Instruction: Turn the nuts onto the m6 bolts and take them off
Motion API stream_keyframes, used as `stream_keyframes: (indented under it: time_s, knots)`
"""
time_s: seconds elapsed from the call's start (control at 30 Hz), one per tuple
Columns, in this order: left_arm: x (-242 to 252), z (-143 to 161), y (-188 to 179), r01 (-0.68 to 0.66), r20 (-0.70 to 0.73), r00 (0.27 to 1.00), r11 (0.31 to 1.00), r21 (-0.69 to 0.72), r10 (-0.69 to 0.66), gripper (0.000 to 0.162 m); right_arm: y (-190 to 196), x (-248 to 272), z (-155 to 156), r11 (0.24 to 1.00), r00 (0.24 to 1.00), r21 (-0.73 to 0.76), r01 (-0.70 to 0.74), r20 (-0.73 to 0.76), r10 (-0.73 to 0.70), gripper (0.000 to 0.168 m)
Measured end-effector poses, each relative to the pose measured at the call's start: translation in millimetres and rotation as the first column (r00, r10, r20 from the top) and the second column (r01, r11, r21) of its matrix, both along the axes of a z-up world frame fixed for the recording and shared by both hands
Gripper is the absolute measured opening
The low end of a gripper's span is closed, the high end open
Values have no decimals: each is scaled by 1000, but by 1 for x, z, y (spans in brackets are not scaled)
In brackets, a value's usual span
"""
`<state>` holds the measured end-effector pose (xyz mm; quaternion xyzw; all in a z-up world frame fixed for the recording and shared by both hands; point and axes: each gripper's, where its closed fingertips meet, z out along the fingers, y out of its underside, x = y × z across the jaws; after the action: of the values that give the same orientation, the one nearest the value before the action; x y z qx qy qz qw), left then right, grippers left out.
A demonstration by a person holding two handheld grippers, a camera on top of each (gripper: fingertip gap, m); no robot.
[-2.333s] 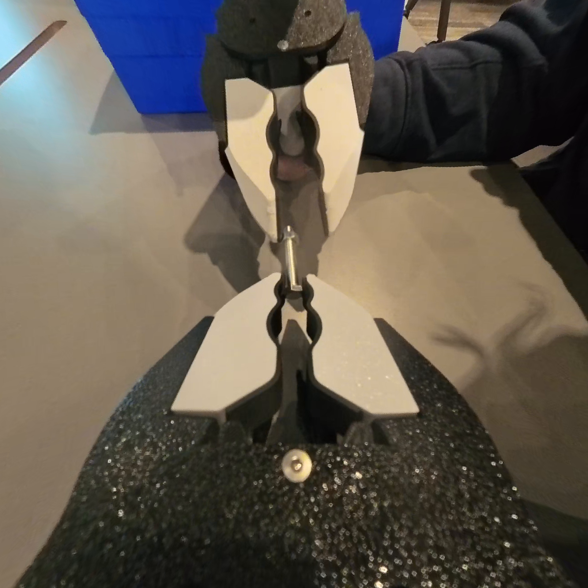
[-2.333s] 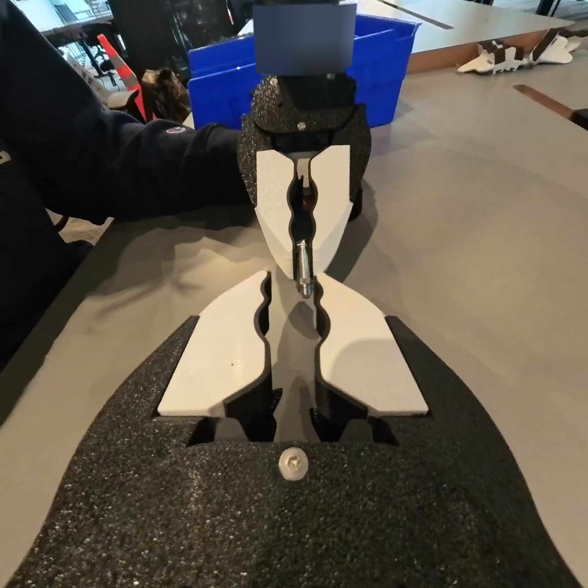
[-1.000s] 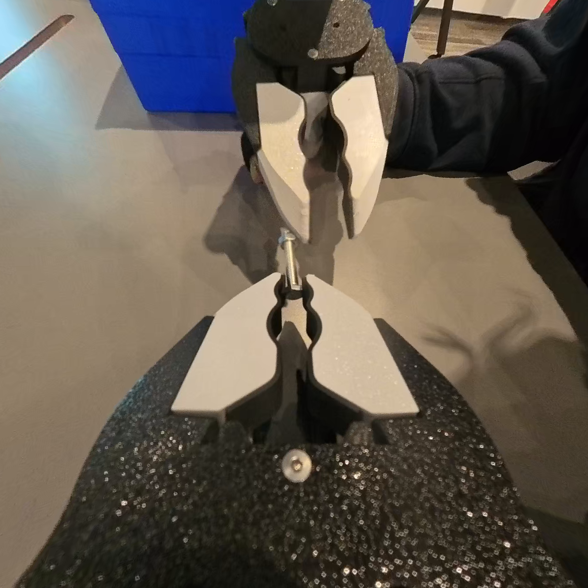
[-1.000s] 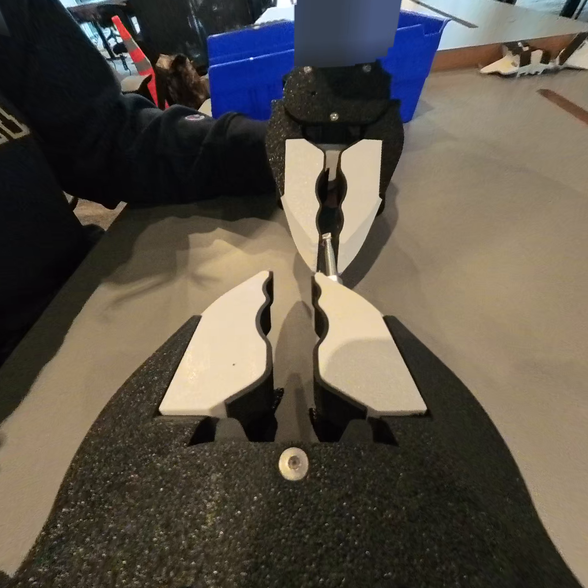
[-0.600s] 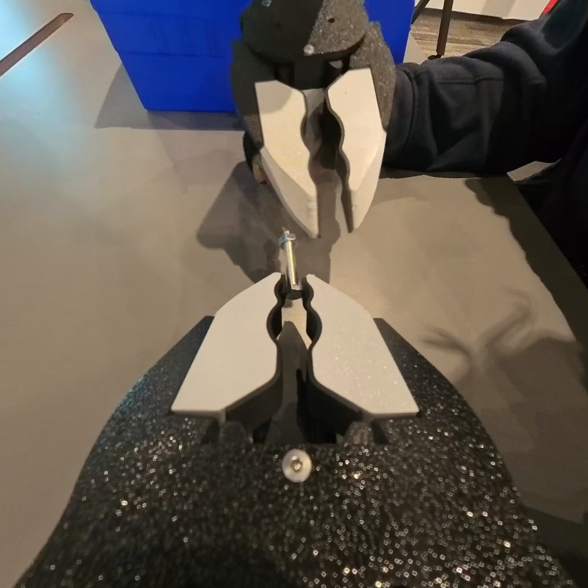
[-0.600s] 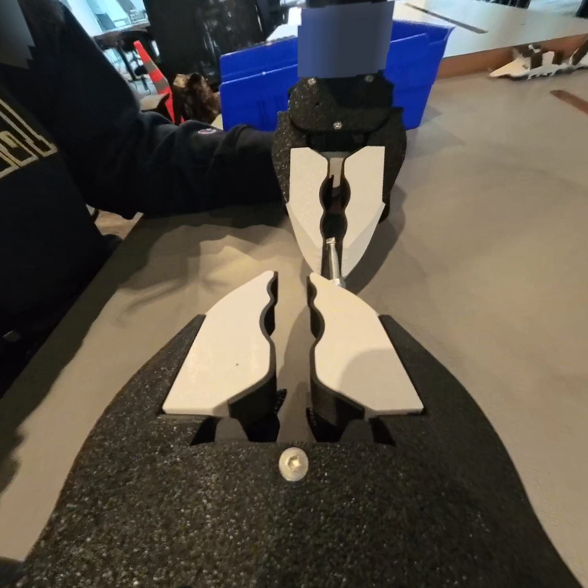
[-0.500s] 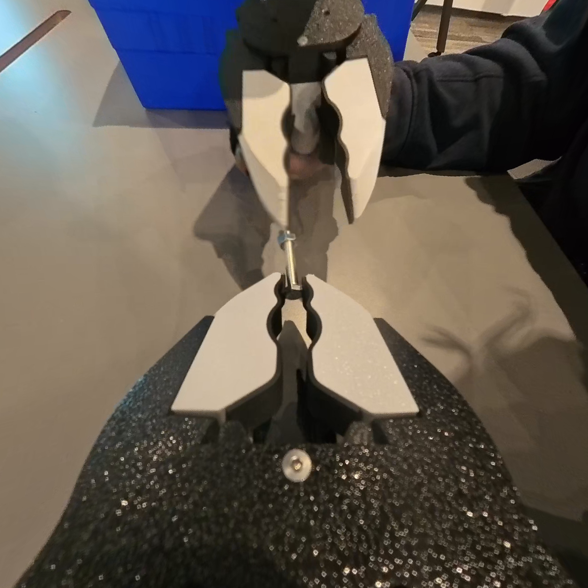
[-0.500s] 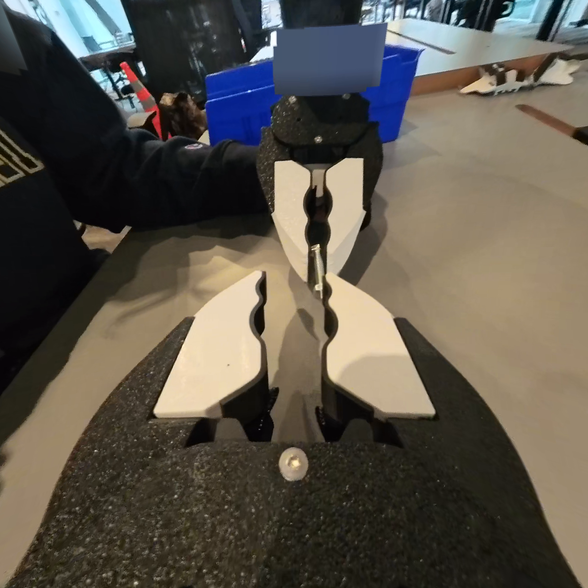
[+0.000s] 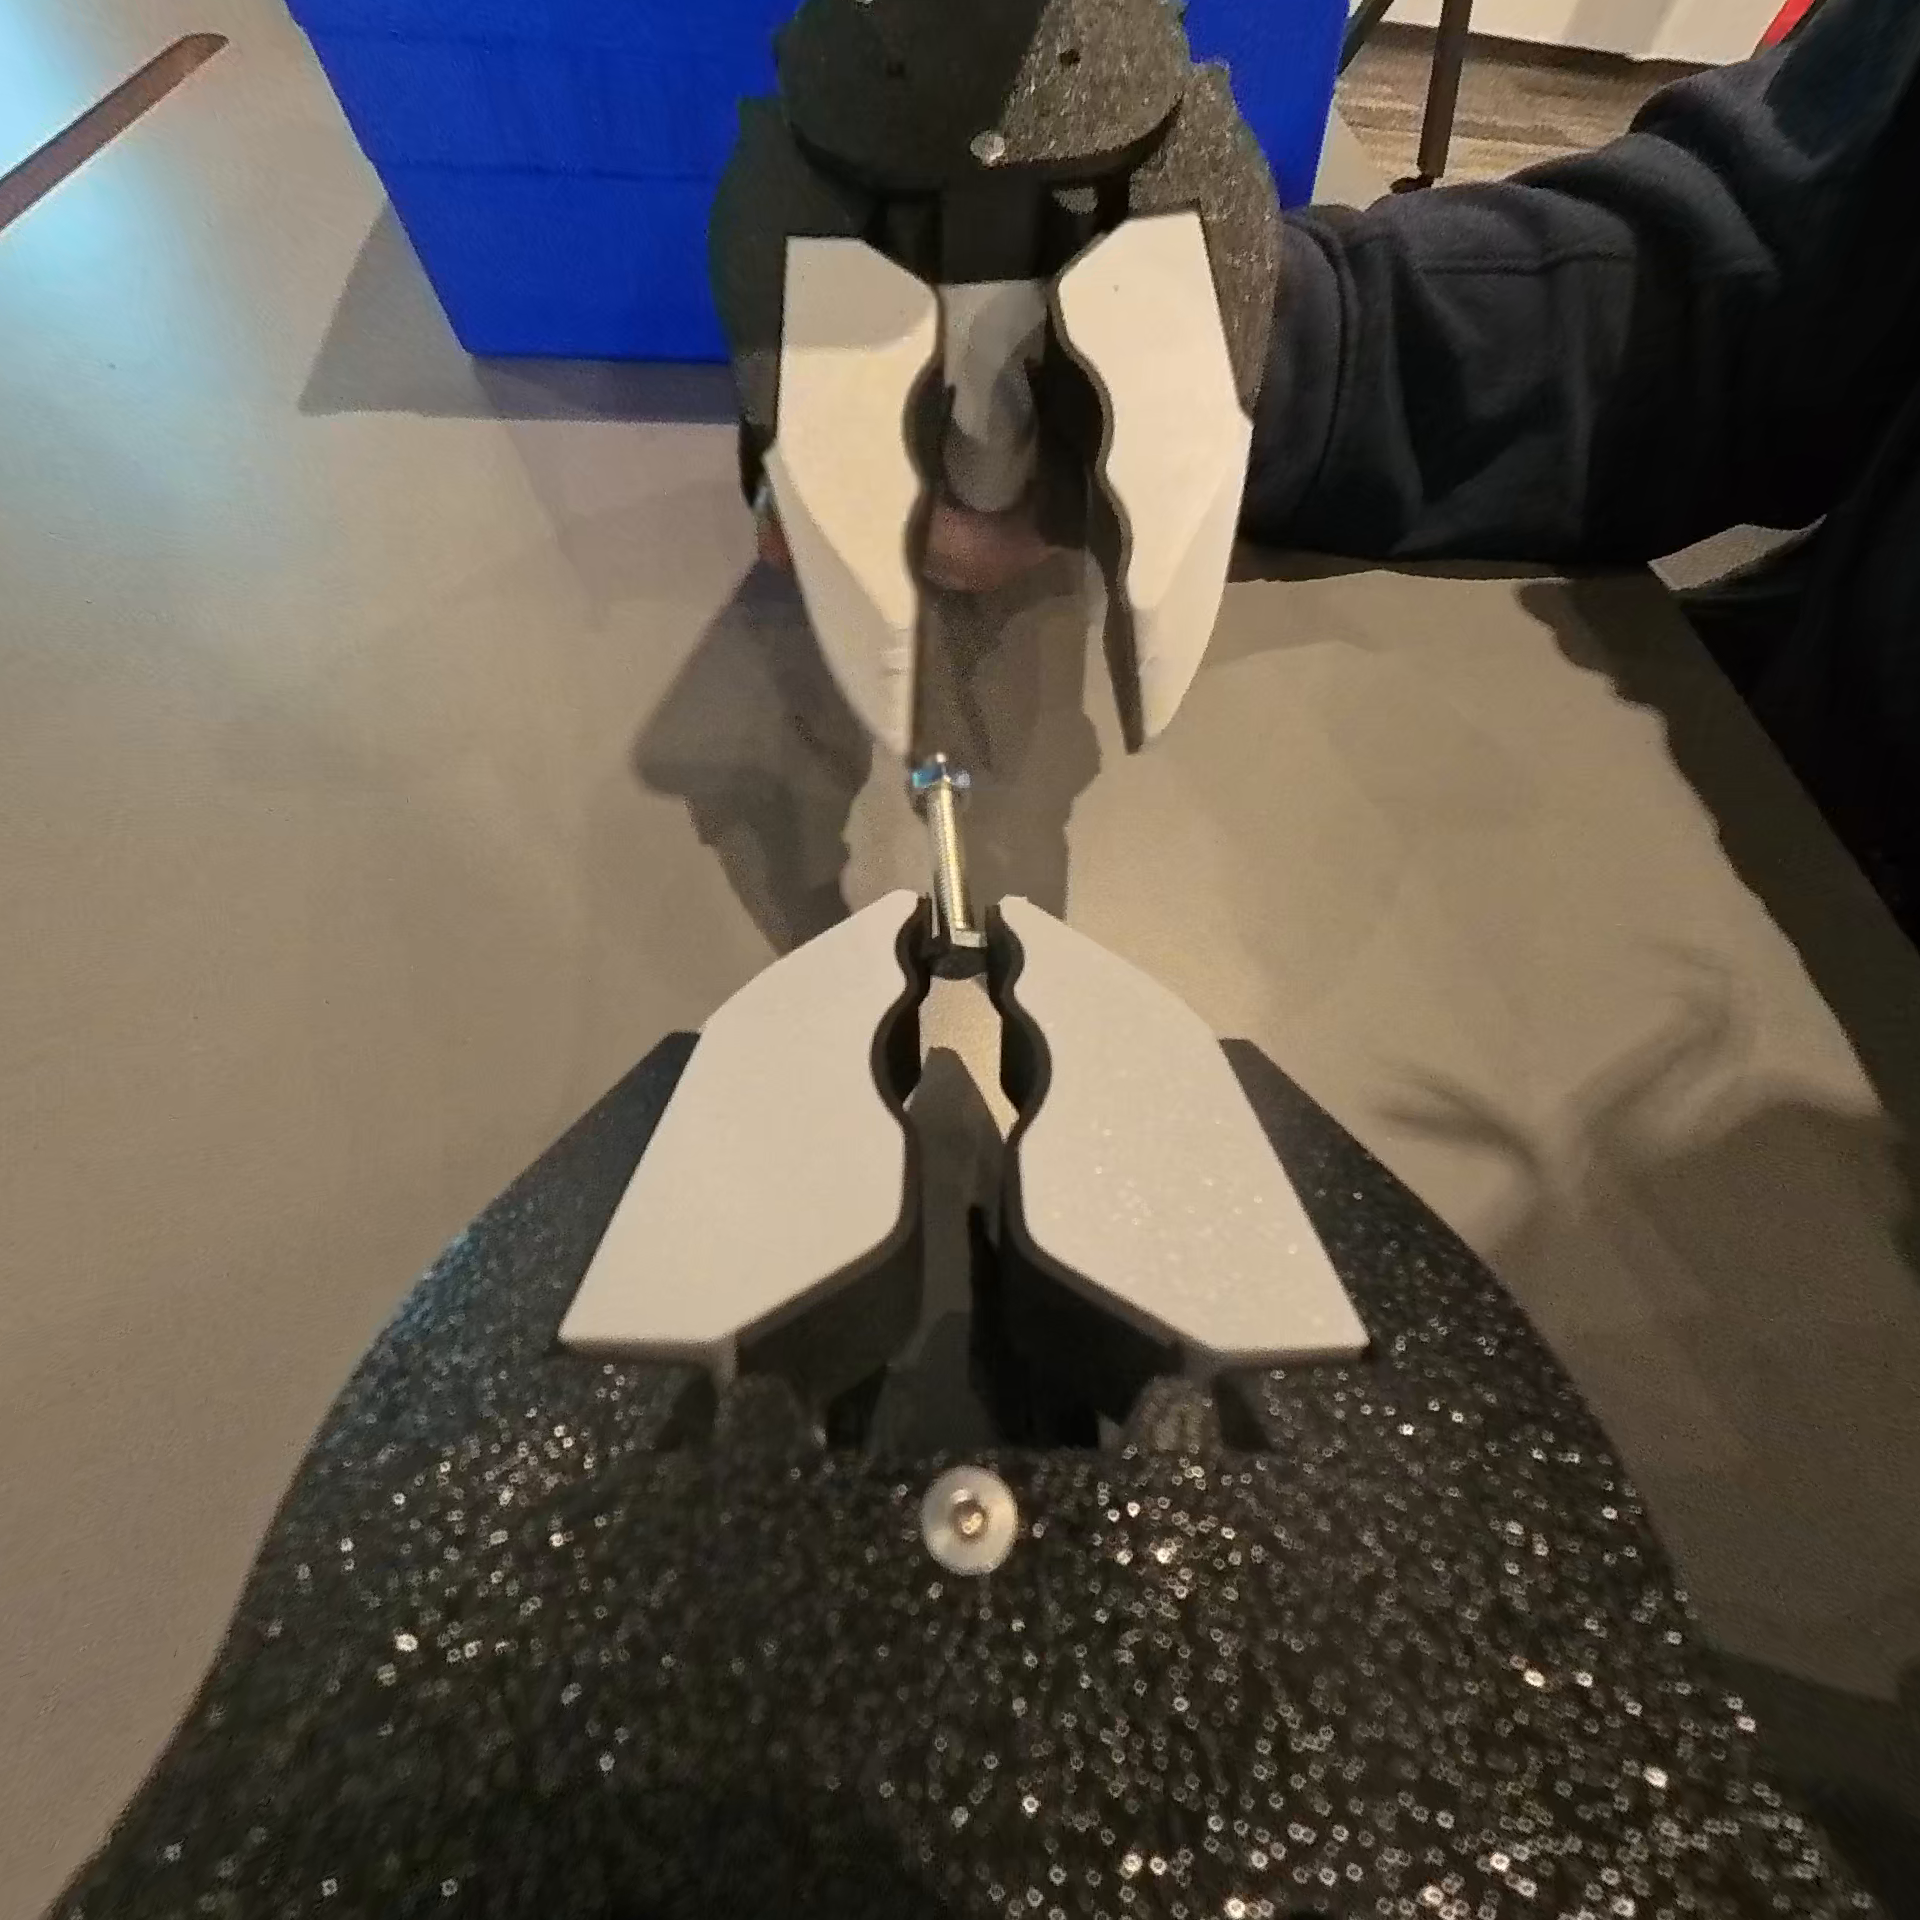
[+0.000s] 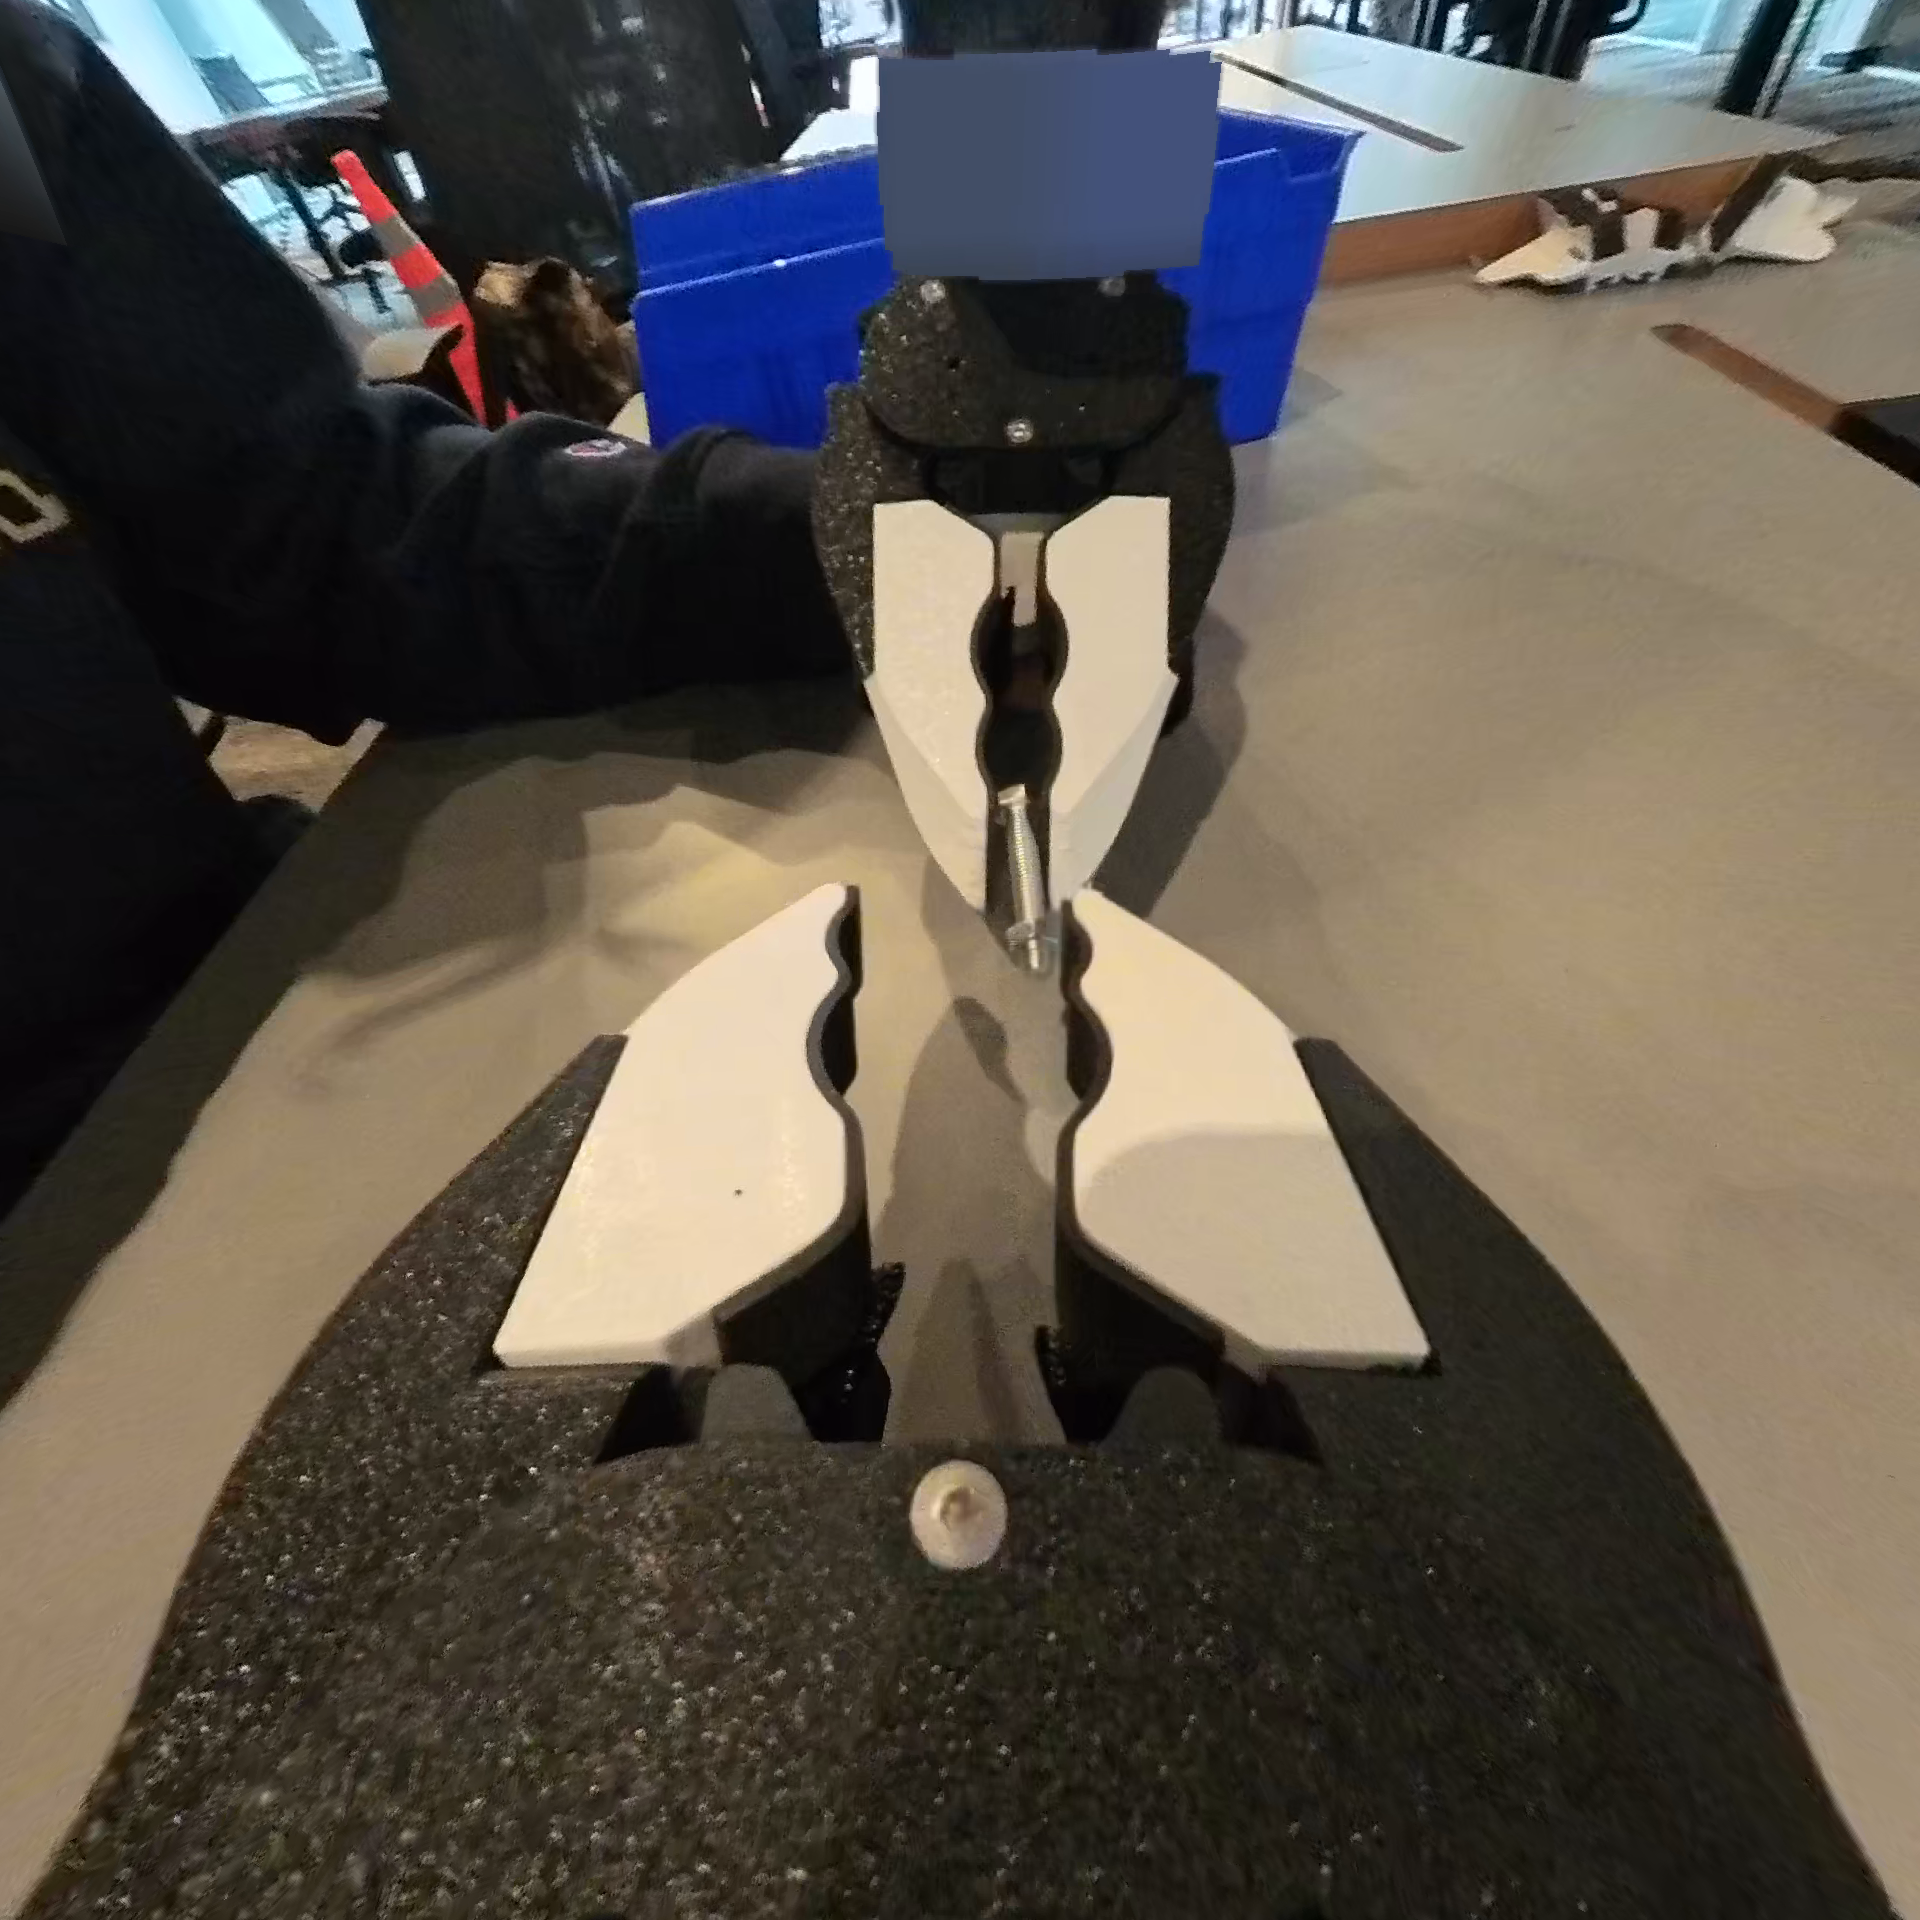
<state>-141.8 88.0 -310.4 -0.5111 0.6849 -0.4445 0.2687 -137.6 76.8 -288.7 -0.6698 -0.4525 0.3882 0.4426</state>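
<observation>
My left gripper (image 9: 958, 916) is shut on the head end of a silver bolt (image 9: 948, 862), which points away from it above the grey table (image 9: 312, 831). A nut (image 9: 938, 777) sits on the bolt's far end. My right gripper (image 10: 961, 902) faces the left one and is open and empty. The nut (image 10: 1031, 943) lies just inside its right finger (image 10: 1195, 1122); I cannot tell if they touch. The right gripper also shows in the left wrist view (image 9: 1023, 736), and the left gripper (image 10: 1029, 883) holding the bolt (image 10: 1018, 862) shows in the right wrist view.
A blue bin (image 10: 748, 312) stands on the table behind the grippers, also in the left wrist view (image 9: 540, 177). A person's dark sleeves (image 9: 1558, 343) (image 10: 416, 561) reach in. The table edge (image 9: 1766, 831) runs on the right. An orange cone (image 10: 400, 239) and white parts (image 10: 1662, 239) lie beyond. The grippers are tip to tip, or close to it.
The right gripper's jaws have opened wider and it has shifted, so the nut now sits between its fingertips instead of at one tip. The left gripper holds the bolt still.
</observation>
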Motion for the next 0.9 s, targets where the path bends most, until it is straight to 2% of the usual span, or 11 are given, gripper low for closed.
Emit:
stream_keyframes:
  time_s: [0.13,0.2,0.27,0.33,0.43,0.53,0.57,0.6,0.63,0.9]
  knots:
    - [0,0,0,2,-1,1000,1000,2,-2,10,-2,-3,-5,1000,999,6,-16,39,16,35]
    - [0,-1,0,2,-4,1000,1000,2,-2,10,-12,-4,-4,996,996,-21,-85,21,86,16]
    - [0,0,0,3,-2,1000,1000,-1,-3,10,-11,-2,-1,996,997,-36,-78,-4,77,19]
    - [0,0,0,3,-2,1000,1000,-3,-3,10,-6,0,1,999,999,-25,-37,-12,37,30]
    - [0,0,0,4,-5,1000,1000,-2,-4,10,0,0,-2,1000,1000,5,4,16,-4,37]
    - [0,0,0,5,-3,1000,1000,-3,-5,10,-1,-2,-5,1000,999,8,-6,46,6,35]
    - [0,0,-1,6,-4,1000,1000,-3,-6,10,-2,-3,-5,1000,999,5,-18,44,18,30]
    - [0,-1,0,4,-6,1000,1000,-1,-4,10,-8,-3,-4,998,998,-7,-60,33,60,18]
    - [0,0,0,5,-6,1000,1000,-2,-5,10,-11,-3,-3,997,997,-22,-77,23,78,16]
    - [0,0,0,5,-4,1000,1000,-5,-5,10,1,0,-3,1000,1000,-13,4,24,-4,34]
